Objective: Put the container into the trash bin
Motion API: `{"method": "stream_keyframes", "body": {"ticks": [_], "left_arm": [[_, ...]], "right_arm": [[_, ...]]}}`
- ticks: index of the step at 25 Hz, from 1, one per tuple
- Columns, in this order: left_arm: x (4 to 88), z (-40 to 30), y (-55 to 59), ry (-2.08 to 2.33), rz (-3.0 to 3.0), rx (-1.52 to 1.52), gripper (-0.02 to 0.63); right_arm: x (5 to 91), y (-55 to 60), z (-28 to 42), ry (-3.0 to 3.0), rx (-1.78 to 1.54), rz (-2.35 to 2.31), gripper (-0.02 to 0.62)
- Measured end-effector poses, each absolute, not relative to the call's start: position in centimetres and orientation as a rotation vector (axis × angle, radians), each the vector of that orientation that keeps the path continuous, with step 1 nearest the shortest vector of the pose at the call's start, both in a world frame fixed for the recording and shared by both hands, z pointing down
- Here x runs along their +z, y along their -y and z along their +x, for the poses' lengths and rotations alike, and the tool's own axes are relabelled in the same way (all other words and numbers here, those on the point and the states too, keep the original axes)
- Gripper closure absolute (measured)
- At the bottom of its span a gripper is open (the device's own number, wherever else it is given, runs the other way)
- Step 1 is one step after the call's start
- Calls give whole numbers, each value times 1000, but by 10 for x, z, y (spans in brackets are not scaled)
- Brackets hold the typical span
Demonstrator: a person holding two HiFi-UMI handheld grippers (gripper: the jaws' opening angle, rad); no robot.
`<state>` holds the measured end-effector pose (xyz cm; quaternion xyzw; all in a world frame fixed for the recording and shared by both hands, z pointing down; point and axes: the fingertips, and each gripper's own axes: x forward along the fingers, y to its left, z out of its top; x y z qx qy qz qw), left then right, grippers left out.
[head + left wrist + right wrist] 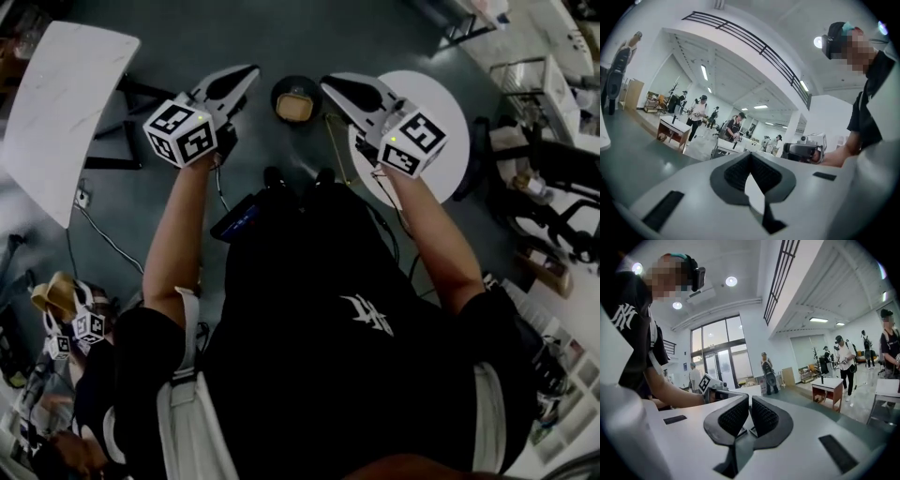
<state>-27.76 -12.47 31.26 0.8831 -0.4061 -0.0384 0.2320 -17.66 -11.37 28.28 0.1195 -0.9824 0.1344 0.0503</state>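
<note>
Tan container (294, 106) lies inside the round black trash bin (275, 97) on the grey floor (281, 37). The left gripper (251, 70) and right gripper (326, 82) hover on either side of the bin, each with its jaws pressed together on nothing.

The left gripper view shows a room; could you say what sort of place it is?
Probably a large open workshop hall: several standing people, scattered work tables, strip lights on a high ceiling.

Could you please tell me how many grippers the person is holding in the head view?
2: the left gripper is left of the dark bin, the right gripper right of it.
</note>
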Motion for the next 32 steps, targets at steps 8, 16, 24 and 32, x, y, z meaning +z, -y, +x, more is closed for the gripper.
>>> {"method": "stream_keyframes", "body": {"ticks": [8,16,24,32], "left_arm": [[221,-216,88,1163,2545,-87,604],[179,-141,24,1153,2641,-29,603],[210,-87,-19,1137,2569,-67,603],[223,-65,-48,1074,2570,-63,603]], "right_arm": [[204,84,-78,3149,245,353,548],[185,43,6,3203,243,334,551],[195,-11,37,3263,412,13,551],[205,-50,28,3237,439,-135,551]]}}
